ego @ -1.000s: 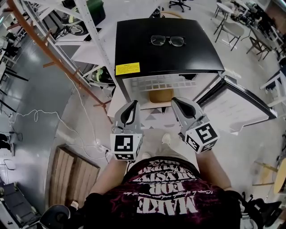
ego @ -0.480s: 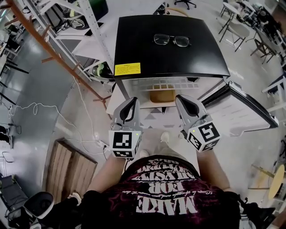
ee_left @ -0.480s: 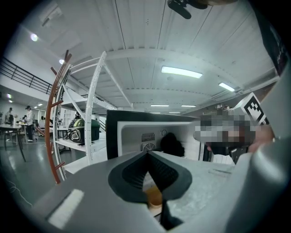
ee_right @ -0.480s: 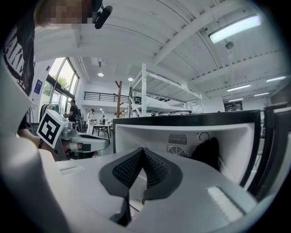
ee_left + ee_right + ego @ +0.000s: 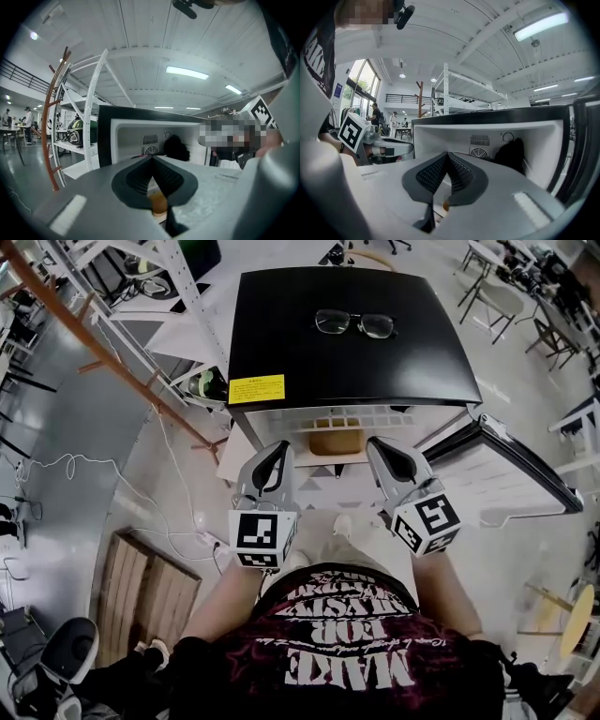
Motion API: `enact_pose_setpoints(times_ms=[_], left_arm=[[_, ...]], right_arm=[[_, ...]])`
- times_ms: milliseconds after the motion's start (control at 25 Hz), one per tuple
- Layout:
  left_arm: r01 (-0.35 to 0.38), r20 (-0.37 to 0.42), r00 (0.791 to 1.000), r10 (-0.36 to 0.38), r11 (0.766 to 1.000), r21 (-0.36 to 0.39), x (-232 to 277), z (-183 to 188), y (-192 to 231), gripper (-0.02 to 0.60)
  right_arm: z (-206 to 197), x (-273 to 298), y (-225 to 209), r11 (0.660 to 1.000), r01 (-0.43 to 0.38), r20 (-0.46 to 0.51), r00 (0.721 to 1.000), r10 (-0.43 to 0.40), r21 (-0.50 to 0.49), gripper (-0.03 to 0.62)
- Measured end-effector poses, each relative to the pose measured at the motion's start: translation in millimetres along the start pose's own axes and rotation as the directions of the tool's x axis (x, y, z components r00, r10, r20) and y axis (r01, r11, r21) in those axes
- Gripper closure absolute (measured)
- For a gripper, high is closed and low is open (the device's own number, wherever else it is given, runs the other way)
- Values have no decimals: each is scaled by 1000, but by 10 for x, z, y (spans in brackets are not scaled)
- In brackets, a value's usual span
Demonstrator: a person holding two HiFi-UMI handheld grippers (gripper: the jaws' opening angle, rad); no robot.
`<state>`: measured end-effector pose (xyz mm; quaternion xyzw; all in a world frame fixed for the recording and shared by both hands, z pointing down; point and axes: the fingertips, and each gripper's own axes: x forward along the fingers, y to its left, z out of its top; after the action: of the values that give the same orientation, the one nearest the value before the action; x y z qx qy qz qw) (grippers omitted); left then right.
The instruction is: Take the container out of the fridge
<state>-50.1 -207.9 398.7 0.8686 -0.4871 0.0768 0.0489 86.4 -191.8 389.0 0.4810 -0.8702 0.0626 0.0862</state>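
A small black fridge (image 5: 347,352) stands in front of me with its door (image 5: 511,470) swung open to the right. A brown container (image 5: 336,441) sits on a shelf in its white interior. It shows as an orange patch under the jaws in the left gripper view (image 5: 158,204) and as a sliver in the right gripper view (image 5: 446,205). My left gripper (image 5: 278,448) and right gripper (image 5: 377,445) hover side by side just short of the opening, either side of the container. Both are shut, jaws meeting with nothing between them (image 5: 152,158) (image 5: 447,154).
A pair of glasses (image 5: 353,323) lies on the fridge top, and a yellow label (image 5: 257,388) sits at its front left edge. White shelving (image 5: 141,296) stands at the left, a wooden pallet (image 5: 150,592) and a loose cable (image 5: 56,470) lie on the floor. Chairs stand far right.
Both grippers have edged a little closer to the fridge opening. Their jaws have stayed shut.
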Motion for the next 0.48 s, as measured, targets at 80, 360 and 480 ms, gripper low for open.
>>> enact_pose_setpoints(times_ms=[80, 360, 480], left_arm=[[2, -5, 1000, -2, 1000, -1, 29, -12, -17, 581], [-6, -23, 1000, 6, 1000, -11, 92, -77, -7, 581], [-10, -29, 1000, 10, 1000, -14, 113, -101, -12, 581]], right_arm=[[-3, -3, -30, 1000, 1, -1, 1000, -1, 2, 566], [-3, 19, -119, 1000, 0, 1, 1000, 0, 9, 566], [-47, 37, -130, 1000, -6, -8, 1000, 6, 14, 566]])
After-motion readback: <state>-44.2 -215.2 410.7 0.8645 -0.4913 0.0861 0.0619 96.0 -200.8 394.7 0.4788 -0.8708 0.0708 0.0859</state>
